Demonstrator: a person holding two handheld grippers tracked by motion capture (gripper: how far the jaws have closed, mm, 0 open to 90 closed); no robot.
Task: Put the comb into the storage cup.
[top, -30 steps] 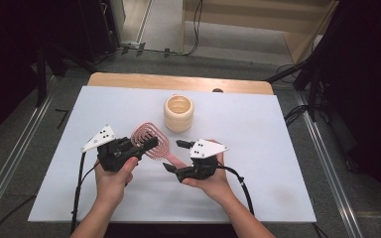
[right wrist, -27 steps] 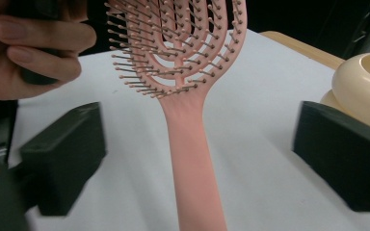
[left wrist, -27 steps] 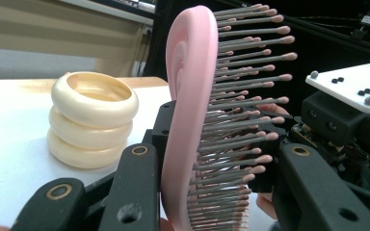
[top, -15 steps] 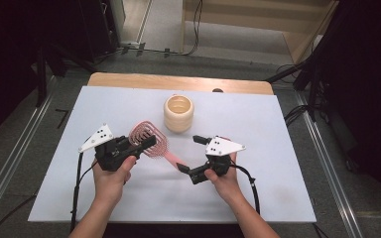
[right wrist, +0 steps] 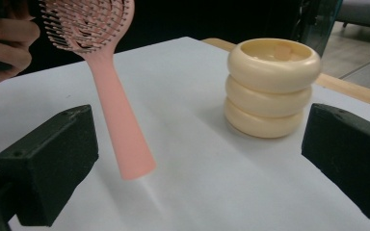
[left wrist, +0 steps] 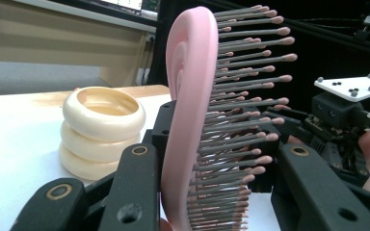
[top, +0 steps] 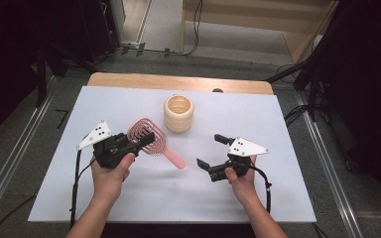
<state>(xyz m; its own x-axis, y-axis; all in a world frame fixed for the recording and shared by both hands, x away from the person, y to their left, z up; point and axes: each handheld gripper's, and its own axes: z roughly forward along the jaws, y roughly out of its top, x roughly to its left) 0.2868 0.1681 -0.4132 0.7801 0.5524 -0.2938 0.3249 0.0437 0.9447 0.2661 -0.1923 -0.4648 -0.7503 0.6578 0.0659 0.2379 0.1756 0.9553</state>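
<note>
The left gripper (top: 129, 144) is clenched on the head of a pink hairbrush (top: 151, 144), its jaws pinching the paddle across back and bristles, as the left gripper view shows with the pink hairbrush (left wrist: 188, 120) standing edge-on between them. Held this way, the brush hangs clear above the white bench (top: 79, 198), its handle slanting down toward the person's right with the free end in the air, which leaves the handle open to be taken or steered. The right gripper (top: 212, 151) sits apart from the handle tip, its jaws having just been opening and now spread wide with nothing between them. Ahead of it, the right gripper view shows the handle on the left and the cream ringed holder (right wrist: 272, 89), an upright open cup just behind the brush that looks a likely place to drop the handle.
</note>
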